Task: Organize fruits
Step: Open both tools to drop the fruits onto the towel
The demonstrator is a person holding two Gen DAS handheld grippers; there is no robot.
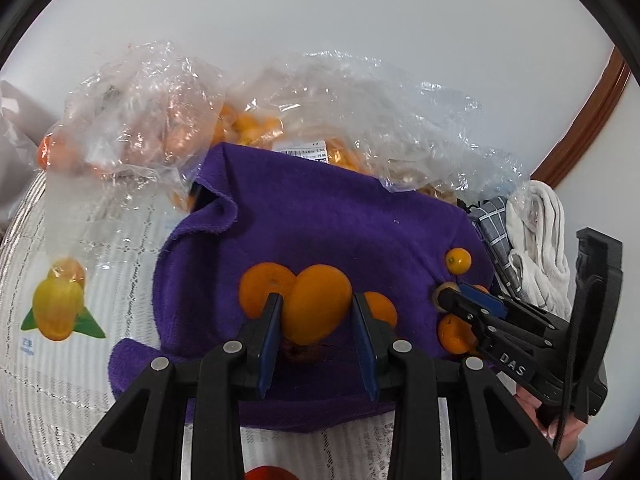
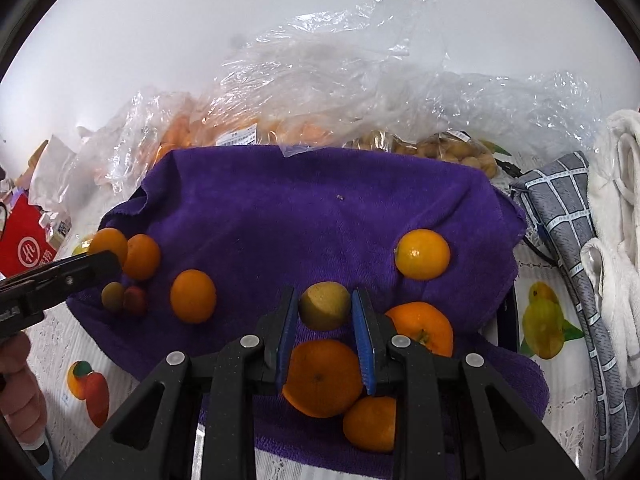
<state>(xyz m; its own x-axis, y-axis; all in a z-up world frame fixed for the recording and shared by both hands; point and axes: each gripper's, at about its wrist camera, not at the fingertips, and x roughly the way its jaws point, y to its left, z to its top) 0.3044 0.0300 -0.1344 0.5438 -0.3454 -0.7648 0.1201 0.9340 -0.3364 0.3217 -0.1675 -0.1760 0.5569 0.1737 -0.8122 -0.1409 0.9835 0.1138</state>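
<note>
**Me:** Two grips on: my left gripper (image 1: 316, 300) clenches an orange fruit (image 1: 318, 304) over the purple towel (image 1: 320, 220), my right gripper (image 2: 325, 300) a yellowish-brown fruit (image 2: 325, 306).

**Reply:** And the bags?

**Me:** Clear bags (image 2: 320, 92) behind; contents blurry, mostly orange.

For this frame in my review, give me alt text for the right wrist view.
The right gripper is shut on a small yellow-brown fruit above a purple towel scattered with oranges. Clear plastic bags of fruit lie behind the towel, and the left gripper reaches in at left.
</note>
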